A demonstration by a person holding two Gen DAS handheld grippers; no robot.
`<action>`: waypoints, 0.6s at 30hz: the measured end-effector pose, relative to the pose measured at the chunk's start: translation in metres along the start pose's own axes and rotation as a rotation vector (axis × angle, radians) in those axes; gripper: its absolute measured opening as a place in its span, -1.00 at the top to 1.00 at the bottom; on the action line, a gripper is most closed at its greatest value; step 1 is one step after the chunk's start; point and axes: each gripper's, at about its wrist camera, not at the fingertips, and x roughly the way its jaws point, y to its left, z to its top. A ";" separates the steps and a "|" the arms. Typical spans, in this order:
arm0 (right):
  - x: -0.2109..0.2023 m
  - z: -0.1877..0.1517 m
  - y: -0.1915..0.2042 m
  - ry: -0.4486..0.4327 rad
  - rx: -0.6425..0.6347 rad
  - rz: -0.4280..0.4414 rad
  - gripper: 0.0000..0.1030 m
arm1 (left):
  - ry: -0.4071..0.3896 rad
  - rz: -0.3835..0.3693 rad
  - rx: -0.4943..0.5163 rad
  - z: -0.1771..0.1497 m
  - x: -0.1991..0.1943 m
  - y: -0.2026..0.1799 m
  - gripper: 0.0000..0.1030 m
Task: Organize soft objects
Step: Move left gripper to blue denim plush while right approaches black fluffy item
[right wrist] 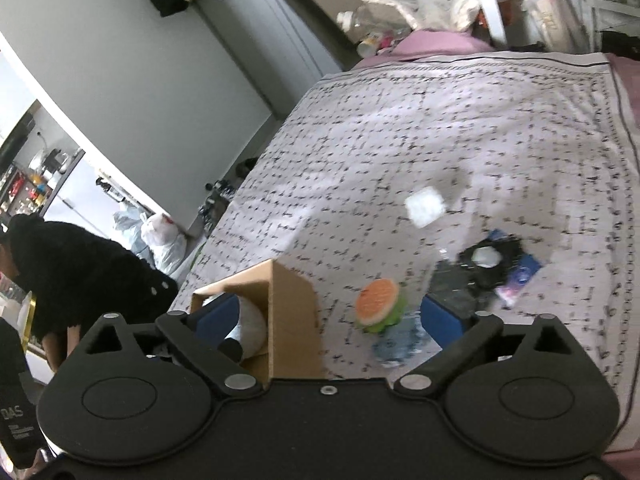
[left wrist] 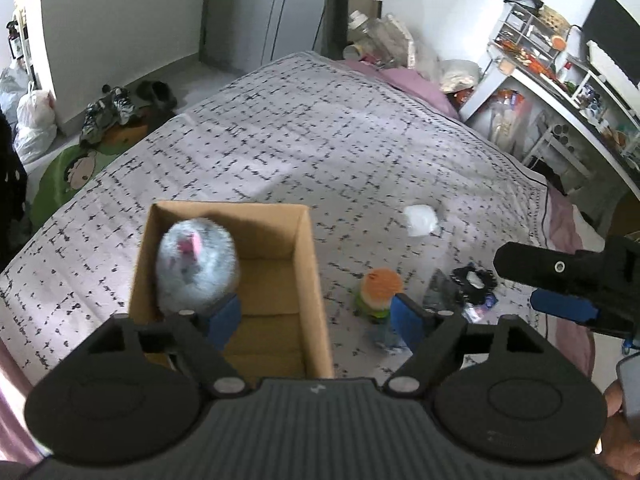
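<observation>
An open cardboard box (left wrist: 304, 264) stands on the bed, and a fluffy grey plush ball with a pink patch (left wrist: 198, 264) is in its left part, blurred. My left gripper (left wrist: 316, 316) is open above the box's near end, its left pad (left wrist: 224, 316) just below the plush. An orange-and-green burger plush (left wrist: 378, 292) sits right of the box. My right gripper (right wrist: 326, 318) is open, with the box (right wrist: 292, 320) and burger plush (right wrist: 378, 306) between its fingers. It also shows at the right in the left wrist view (left wrist: 560, 280).
On the patterned bedspread (left wrist: 320, 140) lie a white soft square (left wrist: 420, 220), a black scrunchie-like item (left wrist: 474, 280), a clear plastic packet (right wrist: 448, 280) and a crumpled plastic bottle (right wrist: 396, 340). Shelves (left wrist: 560, 80) stand right. A person in black (right wrist: 80, 272) bends at left.
</observation>
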 end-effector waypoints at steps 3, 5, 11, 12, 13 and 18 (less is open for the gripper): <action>-0.008 0.000 -0.011 -0.016 -0.002 -0.015 -0.99 | -0.008 0.012 0.015 -0.003 -0.002 -0.014 -0.73; -0.012 0.000 -0.019 -0.024 0.000 -0.021 -0.99 | -0.017 0.023 0.034 -0.005 -0.004 -0.024 -0.74; -0.024 0.000 -0.045 -0.060 0.013 -0.042 -0.99 | -0.008 0.034 0.049 -0.012 -0.002 -0.048 -0.83; -0.025 0.000 -0.051 -0.067 0.022 -0.046 -0.99 | -0.009 0.039 0.051 -0.013 -0.001 -0.051 -0.92; -0.025 0.000 -0.056 -0.073 0.032 -0.048 -0.99 | -0.010 0.042 0.052 -0.014 -0.001 -0.054 -0.94; -0.021 -0.003 -0.086 -0.072 0.103 -0.048 -0.99 | 0.001 0.066 0.069 -0.020 0.005 -0.070 -0.95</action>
